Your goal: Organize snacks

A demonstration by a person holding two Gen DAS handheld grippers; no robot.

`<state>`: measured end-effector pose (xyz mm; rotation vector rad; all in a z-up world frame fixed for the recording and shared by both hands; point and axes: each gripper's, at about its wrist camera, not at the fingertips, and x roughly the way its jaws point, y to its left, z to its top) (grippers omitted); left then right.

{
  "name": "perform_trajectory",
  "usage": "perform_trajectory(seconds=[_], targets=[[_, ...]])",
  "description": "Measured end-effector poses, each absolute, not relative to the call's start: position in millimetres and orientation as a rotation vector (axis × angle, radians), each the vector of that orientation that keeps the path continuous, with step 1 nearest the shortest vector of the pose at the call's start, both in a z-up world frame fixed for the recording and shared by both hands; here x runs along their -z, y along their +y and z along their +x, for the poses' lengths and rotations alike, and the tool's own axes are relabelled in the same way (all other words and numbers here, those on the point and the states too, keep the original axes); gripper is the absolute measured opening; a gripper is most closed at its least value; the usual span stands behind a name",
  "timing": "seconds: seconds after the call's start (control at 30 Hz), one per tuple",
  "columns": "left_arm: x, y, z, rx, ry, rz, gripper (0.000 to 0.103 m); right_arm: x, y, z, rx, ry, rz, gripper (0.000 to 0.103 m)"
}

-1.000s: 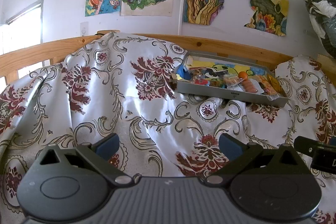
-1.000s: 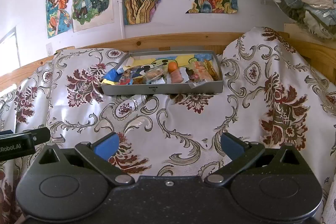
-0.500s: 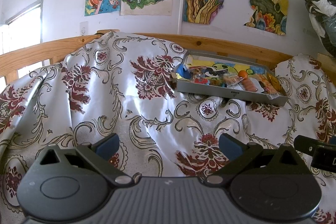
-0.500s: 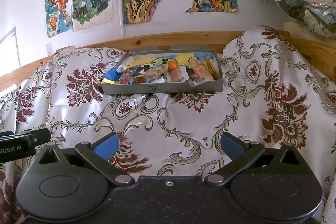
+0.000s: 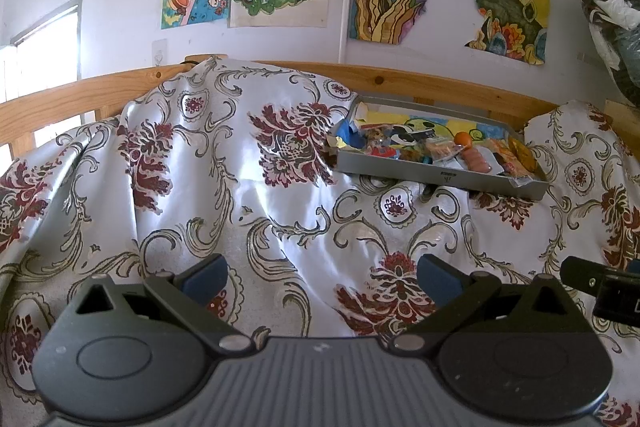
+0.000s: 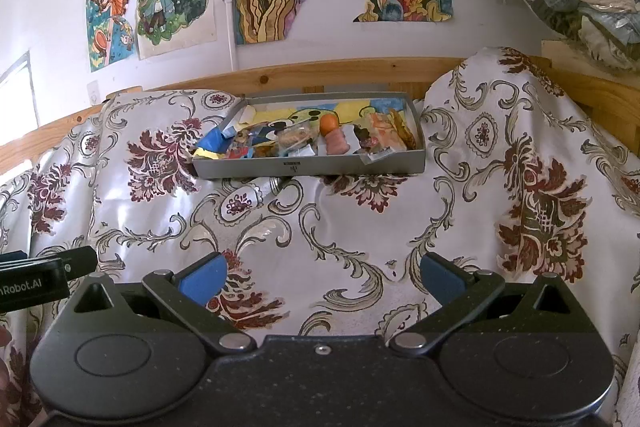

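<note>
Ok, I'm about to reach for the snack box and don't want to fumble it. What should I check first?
1. Left gripper open and empty: ok.
2. Right gripper open and empty: ok.
3. Path over the patterned cloth to the grey box free of obstacles: ok.
4. Box resting level: not ok, it sits on rumpled cloth and looks slightly tilted.
5. Snacks all inside the box: not ok, a clear wrapper hangs over the front wall.
6. Orange ball and pink sausage-like snack loose enough to lift: cannot tell.
</note>
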<state>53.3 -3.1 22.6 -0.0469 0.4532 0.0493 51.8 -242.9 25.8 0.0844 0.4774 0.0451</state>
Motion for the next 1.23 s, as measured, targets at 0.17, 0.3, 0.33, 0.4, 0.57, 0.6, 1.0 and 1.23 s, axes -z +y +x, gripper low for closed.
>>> perform_trajectory(seconds=[0.17,0.3,0.33,0.4,0.57,0.6,1.0,1.23], targets=[[-22.0,-1.2,53.8,-0.049,0.456,-0.049,0.103,-24.9,-243.3,51.7,-0.044,0.481,0.085,0.102],[-22.8,-1.4,54.2,-0.059,0.458,-0.043,0.103,-21.7,-240.6,51.4,-0.041,0.486,0.085,0.102],[-23.4,-1.5,54.6,-0.065,0.461,-0.040,0.103,-22.0,-240.4,51.4,-0.041,0.487,0.085,0.102],[-24.4,-1.3,54.7,-0.075,0.467,-0.037,0.103,-22.0,-240.4,51.5,-0.040,0.487,0.084,0.102],[-25.4,0.2,55.9,-0.054,0.487,-0.048,0.103,-21.2,-239.9,50.8,-0.041,0.489,0.084,0.102],[-25.1,0.5,56.1,-0.053,0.490,-0.052,0.103,-21.5,-239.4,50.8,-0.040,0.490,0.084,0.102],[-22.2,1.5,58.3,-0.065,0.516,-0.043,0.103,-20.4,-239.2,51.5,-0.041,0.497,0.081,0.102],[-22.3,0.6,58.4,-0.072,0.514,-0.035,0.103,-20.6,-239.1,51.5,-0.040,0.498,0.081,0.102]])
